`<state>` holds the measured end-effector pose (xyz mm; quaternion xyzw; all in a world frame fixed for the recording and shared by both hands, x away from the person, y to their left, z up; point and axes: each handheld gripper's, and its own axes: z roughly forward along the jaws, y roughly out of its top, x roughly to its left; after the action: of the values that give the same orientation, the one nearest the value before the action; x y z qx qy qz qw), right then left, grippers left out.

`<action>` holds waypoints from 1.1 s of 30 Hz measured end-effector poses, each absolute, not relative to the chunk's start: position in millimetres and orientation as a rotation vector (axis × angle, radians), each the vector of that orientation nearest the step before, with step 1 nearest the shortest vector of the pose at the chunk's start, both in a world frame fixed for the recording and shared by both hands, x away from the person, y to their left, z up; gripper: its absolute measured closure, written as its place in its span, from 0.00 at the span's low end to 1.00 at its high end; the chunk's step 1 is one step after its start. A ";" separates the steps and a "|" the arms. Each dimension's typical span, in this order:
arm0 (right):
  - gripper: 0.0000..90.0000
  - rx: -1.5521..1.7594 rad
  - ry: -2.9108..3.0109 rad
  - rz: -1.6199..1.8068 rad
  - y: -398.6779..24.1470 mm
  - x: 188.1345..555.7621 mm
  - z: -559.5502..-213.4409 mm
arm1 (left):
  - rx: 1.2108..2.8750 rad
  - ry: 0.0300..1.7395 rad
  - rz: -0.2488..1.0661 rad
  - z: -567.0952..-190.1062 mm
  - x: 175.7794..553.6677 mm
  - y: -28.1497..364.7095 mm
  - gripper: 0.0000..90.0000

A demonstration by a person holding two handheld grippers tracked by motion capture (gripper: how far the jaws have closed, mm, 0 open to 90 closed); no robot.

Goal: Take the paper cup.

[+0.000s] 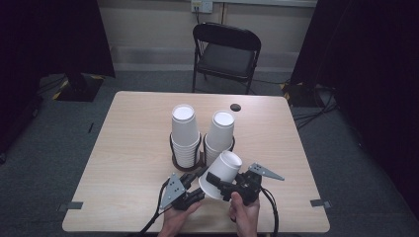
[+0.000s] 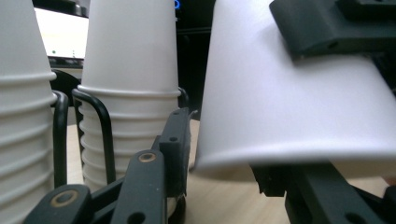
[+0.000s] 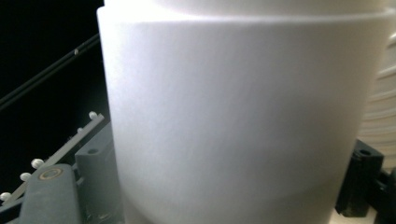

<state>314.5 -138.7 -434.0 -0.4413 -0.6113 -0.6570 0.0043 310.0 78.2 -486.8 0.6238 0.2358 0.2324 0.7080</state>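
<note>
The white paper cup point(image 1: 222, 174), held tilted above the near edge of the pale wooden table point(image 1: 128, 148) in front of two cup stacks in black wire holders point(image 1: 186, 148), is likely light and thin-walled, easily crushed; grip gently at mid-wall. The right gripper point(image 1: 217, 183) clamps its sides; the left gripper point(image 1: 197, 185) stands part open beside the rim, holding nothing

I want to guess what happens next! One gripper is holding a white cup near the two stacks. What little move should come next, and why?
Probably bring the left gripper in to clamp the tilted cup's rim end. The right gripper holds the cup, maybe two nested, upside down before the cup stacks, and the left jaws flank its rim without pressing.
</note>
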 end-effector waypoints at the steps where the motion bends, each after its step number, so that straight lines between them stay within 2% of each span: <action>1: 0.18 -1.380 -1.916 -2.048 -137.6 315.0 -433.9 | 1.374 0.527 0.523 -485.7 310.1 76.8 0.69; 5: 0.18 -1.363 -1.901 -2.040 -136.4 316.2 -433.5 | 1.353 0.536 0.563 -482.0 310.1 75.1 0.71; 9: 0.17 -1.365 -1.888 -2.002 -137.1 316.3 -432.5 | 1.364 0.546 0.593 -482.9 308.9 74.7 0.86; 13: 0.16 -1.369 -1.866 -2.004 -138.8 318.1 -433.7 | 1.380 0.539 0.592 -484.8 307.1 74.5 0.92; 33: 0.15 -1.457 -1.941 -2.174 -157.0 318.5 -427.4 | 1.483 0.552 0.442 -490.7 303.8 95.1 0.95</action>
<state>318.5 -157.0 -427.4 -0.4464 -0.5947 -0.6660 -0.0584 303.8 95.1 -490.7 0.6610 0.2458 0.1968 0.6812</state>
